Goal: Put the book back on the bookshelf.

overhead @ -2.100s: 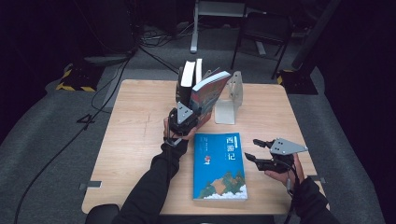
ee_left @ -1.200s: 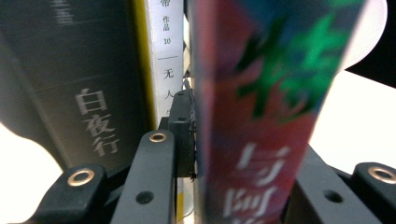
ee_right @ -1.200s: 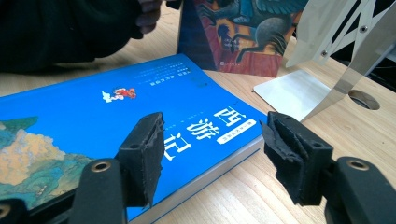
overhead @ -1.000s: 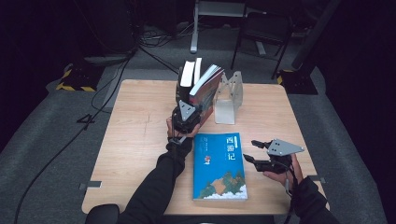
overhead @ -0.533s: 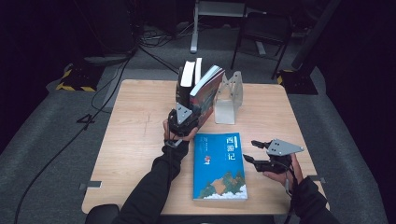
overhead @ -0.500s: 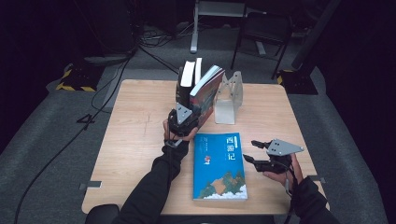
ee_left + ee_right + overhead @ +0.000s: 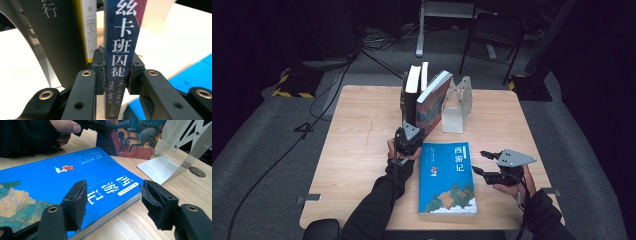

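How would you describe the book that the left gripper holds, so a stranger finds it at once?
On the wooden table, find the row of standing books by the metal bookend. The book leans at its right end, in the left gripper. Only it has a dark blue spine with large white characters.

I see the dark-spined book (image 7: 118, 57) standing upright between my left jaws, both pads pressed on its spine, white characters running down it. It leans slightly in the high view.

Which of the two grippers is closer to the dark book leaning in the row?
Left. The left gripper clamps the dark book by its spine; the right gripper hovers open by the blue book.
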